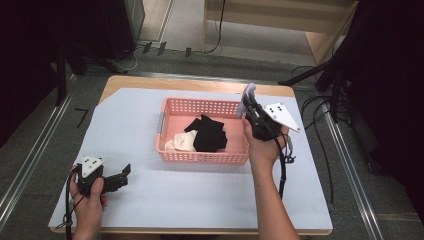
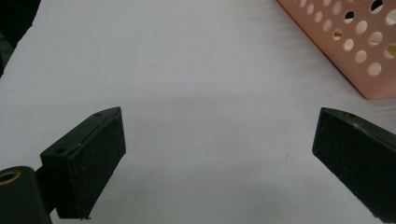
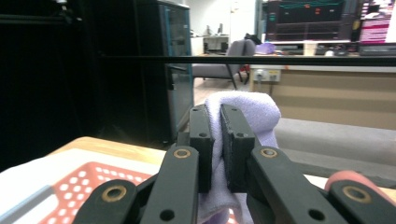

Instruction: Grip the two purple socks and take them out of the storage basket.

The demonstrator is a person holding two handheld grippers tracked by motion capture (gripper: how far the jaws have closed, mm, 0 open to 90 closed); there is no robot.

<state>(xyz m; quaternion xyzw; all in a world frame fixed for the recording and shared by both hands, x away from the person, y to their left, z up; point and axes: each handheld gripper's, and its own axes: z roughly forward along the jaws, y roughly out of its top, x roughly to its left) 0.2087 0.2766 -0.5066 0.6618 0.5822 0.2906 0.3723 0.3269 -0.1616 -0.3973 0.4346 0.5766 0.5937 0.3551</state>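
Covering most of the wooden table (image 1: 200,82), a white sheet (image 1: 200,190) carries a pink perforated basket (image 1: 202,156) near its middle. Inside the basket lie a black garment (image 1: 209,134) and, touching it on the left, a cream sock (image 1: 181,142). At the basket's right end the right gripper (image 1: 250,104) is raised above the rim, its jaws pressed together on a lavender sock (image 3: 243,116), which bulges above and hangs below them. Near the sheet's front left corner, the left gripper (image 1: 122,172) rests low over the bare sheet, well apart from the basket, its jaws spread wide with nothing between them.
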